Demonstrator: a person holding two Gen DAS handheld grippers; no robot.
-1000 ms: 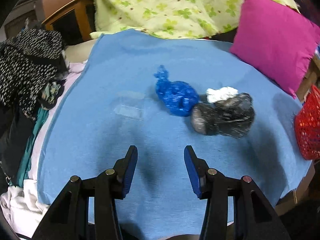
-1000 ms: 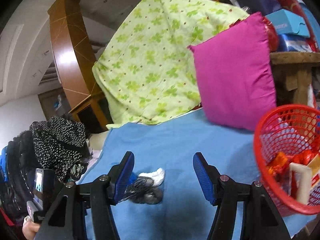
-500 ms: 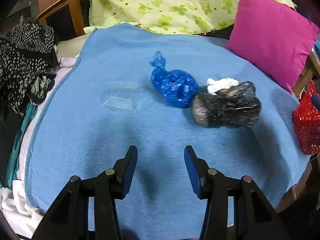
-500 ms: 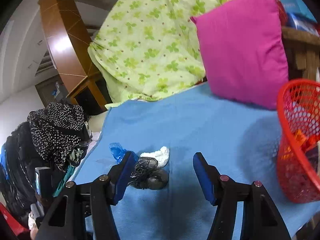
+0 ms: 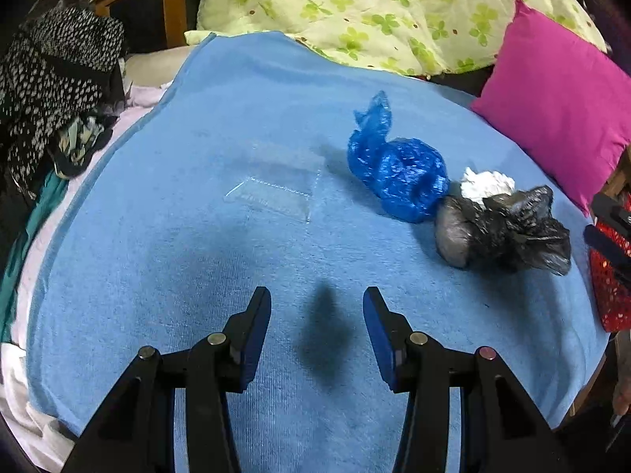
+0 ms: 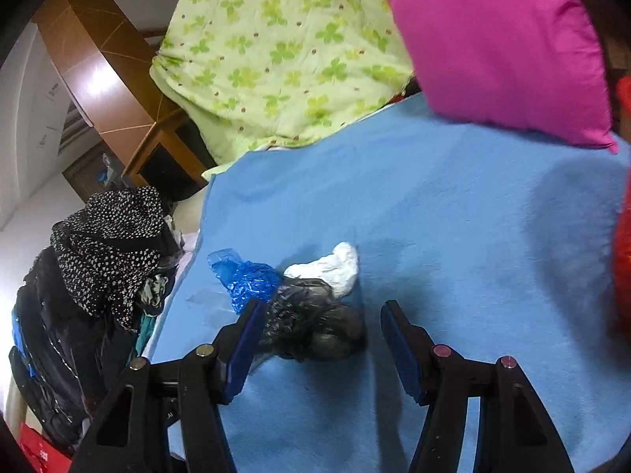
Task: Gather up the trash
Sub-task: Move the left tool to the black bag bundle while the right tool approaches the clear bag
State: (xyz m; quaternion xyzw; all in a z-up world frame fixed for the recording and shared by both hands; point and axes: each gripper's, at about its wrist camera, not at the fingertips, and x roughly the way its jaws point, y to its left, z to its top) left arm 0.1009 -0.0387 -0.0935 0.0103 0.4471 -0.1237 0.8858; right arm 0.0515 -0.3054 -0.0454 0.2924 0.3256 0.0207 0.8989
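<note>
Two close forward wrist views, both over the black bag (image 5: 508,232).

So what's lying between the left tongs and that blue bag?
Only bare blue towel, darkened by a shadow, lies between the left tongs and the blue bag, as the left wrist view shows. A clear plastic tray sits off to the side.

Blue towel (image 5: 197,276), clover-print green quilt (image 5: 374,8), magenta pillow (image 5: 552,110), seemingly red basket (image 5: 609,295).

Dim indoor light, heavy fisheye bending, dark vignetted corners

A soft dark shadow lay on the blue terry-cloth cover (image 5: 276,260); glare struck the glossy brown wooden panel (image 6: 100,79); the magenta square cushion (image 6: 493,43) and red edge were smeared by blur.
</note>
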